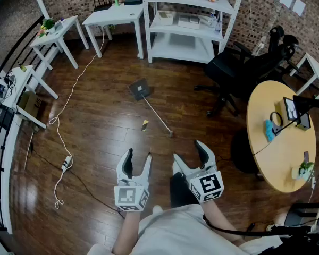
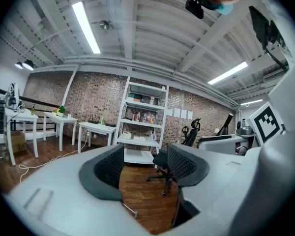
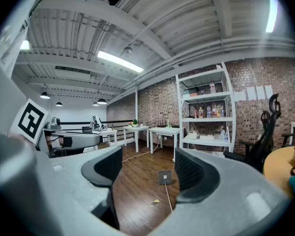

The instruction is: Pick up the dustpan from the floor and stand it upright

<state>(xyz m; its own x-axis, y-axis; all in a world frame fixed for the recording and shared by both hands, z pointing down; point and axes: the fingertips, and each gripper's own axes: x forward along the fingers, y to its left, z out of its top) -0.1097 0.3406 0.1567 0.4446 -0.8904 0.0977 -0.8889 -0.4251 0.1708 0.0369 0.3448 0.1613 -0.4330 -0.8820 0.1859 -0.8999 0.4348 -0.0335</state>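
The dustpan (image 1: 140,88) lies flat on the wooden floor, its dark pan toward the shelf and its long thin handle (image 1: 158,116) running toward me. In the right gripper view the dustpan (image 3: 164,176) shows between the jaws, well ahead. My left gripper (image 1: 139,160) hangs open near my body, with nothing between its fingers. Beside it my right gripper (image 1: 190,151) also stands open and empty. Both are well short of the handle's near end. The left gripper (image 2: 143,169) faces the shelf and the chair, and the right gripper (image 3: 146,174) faces the pan.
A small yellow scrap (image 1: 144,125) lies on the floor left of the handle. A white shelf unit (image 1: 187,20) and white tables (image 1: 115,16) line the brick wall. A black office chair (image 1: 239,70) and a round wooden table (image 1: 279,137) stand at the right. A white cable (image 1: 64,116) runs along the left.
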